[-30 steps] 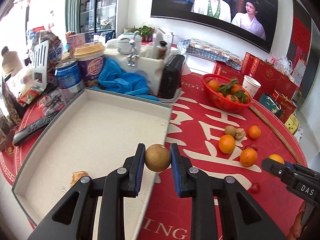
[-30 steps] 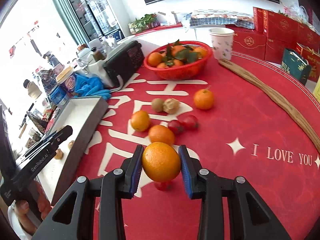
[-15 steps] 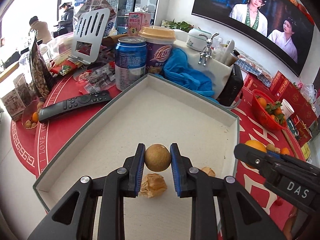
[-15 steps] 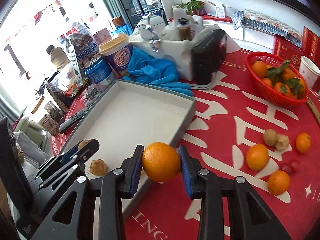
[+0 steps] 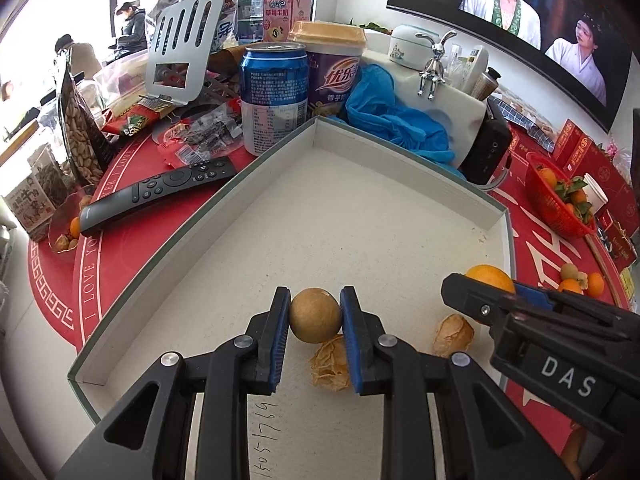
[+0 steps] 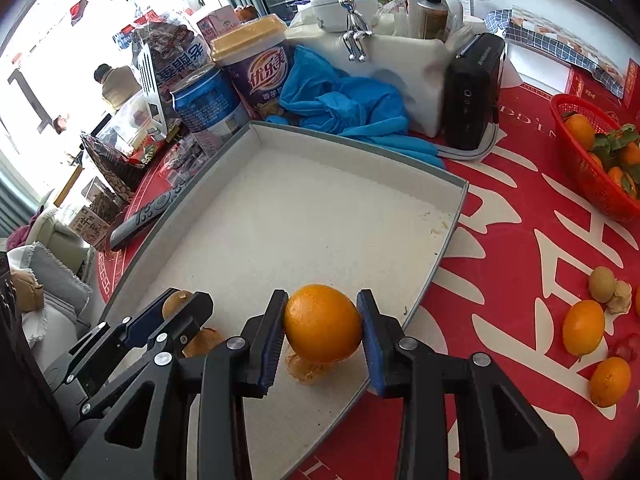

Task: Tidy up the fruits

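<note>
While both tools are hanging over the tray (image 5: pixel 400 168), each is gripping a fruit. The left tool (image 5: pixel 315 316) is clamping a small round brown fruit (image 5: pixel 315 315) between its blue pads, holding it above the tray's pale floor near the front edge. Just beneath it a papery husk (image 5: pixel 330 364) is lying on the tray floor, and a second husk (image 5: pixel 454 334) is sitting to the right of it.

The right tool (image 6: pixel 322 324) is squeezing an orange (image 6: pixel 322 322) between its pads, holding it over the tray's near right corner, close to the rim. Seen from the left wrist, that tool is reaching in from the right with the orange showing behind its tip.

Out on the red tabletop (image 6: pixel 500 240), to the right of the tray, loose oranges (image 6: pixel 583 332) and a small brown fruit are lying apart from the tray. A red basket (image 6: pixel 592 176) of leafy oranges is standing farther back. Behind the tray a blue can (image 5: pixel 274 96), a purple cup (image 5: pixel 332 68) and a blue cloth (image 5: pixel 396 120) are crowding its far edge, and a remote (image 5: pixel 156 196) is lying to its left.
</note>
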The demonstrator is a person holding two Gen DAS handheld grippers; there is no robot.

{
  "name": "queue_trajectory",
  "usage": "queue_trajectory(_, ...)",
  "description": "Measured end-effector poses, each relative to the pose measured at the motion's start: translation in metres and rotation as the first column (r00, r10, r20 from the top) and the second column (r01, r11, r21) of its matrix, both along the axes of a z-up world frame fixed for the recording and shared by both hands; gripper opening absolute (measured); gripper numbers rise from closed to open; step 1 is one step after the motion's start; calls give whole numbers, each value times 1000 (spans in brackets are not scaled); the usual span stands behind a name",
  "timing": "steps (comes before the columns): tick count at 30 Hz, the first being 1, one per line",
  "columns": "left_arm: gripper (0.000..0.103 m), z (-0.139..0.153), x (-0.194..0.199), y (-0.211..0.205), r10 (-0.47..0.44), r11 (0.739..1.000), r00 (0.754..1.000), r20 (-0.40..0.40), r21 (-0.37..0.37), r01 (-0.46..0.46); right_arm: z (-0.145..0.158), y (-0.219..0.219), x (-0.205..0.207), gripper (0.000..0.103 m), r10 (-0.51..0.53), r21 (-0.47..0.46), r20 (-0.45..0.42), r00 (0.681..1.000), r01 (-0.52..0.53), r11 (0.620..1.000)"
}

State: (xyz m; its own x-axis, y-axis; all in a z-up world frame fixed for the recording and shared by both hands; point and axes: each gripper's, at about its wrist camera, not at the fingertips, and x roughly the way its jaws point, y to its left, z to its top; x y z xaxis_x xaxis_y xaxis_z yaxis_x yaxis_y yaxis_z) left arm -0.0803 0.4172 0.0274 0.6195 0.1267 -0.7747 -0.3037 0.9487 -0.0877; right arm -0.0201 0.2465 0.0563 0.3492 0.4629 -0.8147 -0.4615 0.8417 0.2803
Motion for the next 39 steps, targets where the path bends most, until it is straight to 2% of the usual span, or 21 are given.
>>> queue_trajectory(2,28,0,-1,-1,-1,1000,1000,0,24,1,-1,-1,-2,37,2,-3,3,1000,-2,1000)
queue_trajectory(12,29,3,-3,0,3,1000,1000,10,29,-4,10,5,-11,37,6,-21,58,998,-5,1000)
queue_trajectory(13,36,4,-3,-1,7,999,1000,11,35,-7,13,5,-9,37,4,-18,69,998,-3,1000)
queue_trajectory(14,53,5,-4,-1,11,999,1000,12,39,-12,16,5,-8,37,7,-14,78,997,-6,1000)
queue_trajectory(15,64,6,-4,-1,16,999,1000,15,40,-17,18,5,-7,45,14,-8,80,997,-14,1000)
queue_trajectory(16,81,9,-6,-2,21,999,999,31,43,-22,20,5,-7,57,18,-3,81,997,-18,1000)
queue_trajectory(17,84,14,-9,-3,24,998,998,57,53,-27,22,4,-8,87,15,5,91,996,-16,1000)
queue_trajectory(18,84,17,-11,-5,27,997,997,75,74,-33,26,1,-9,103,3,14,113,994,-5,1000)
queue_trajectory(21,84,24,-13,-17,-1,993,994,106,117,-11,44,-14,-16,103,-44,24,178,983,40,999)
queue_trajectory(24,84,28,-14,-33,-75,995,990,123,74,66,58,-36,-21,103,-102,36,212,972,97,995)
queue_trajectory(27,84,31,-13,-56,-174,985,976,134,28,172,66,-68,-27,103,-161,50,225,961,154,987)
queue_trajectory(32,84,33,-17,-103,-333,943,932,143,37,331,60,-135,-38,103,-278,43,192,941,275,960)
queue_trajectory(36,84,26,-20,-139,-446,895,889,106,65,441,44,-206,-54,103,-410,52,137,902,407,912)
queue_trajectory(39,84,15,-19,-164,-505,863,861,62,69,501,26,-251,-64,103,-483,5,97,871,484,875)
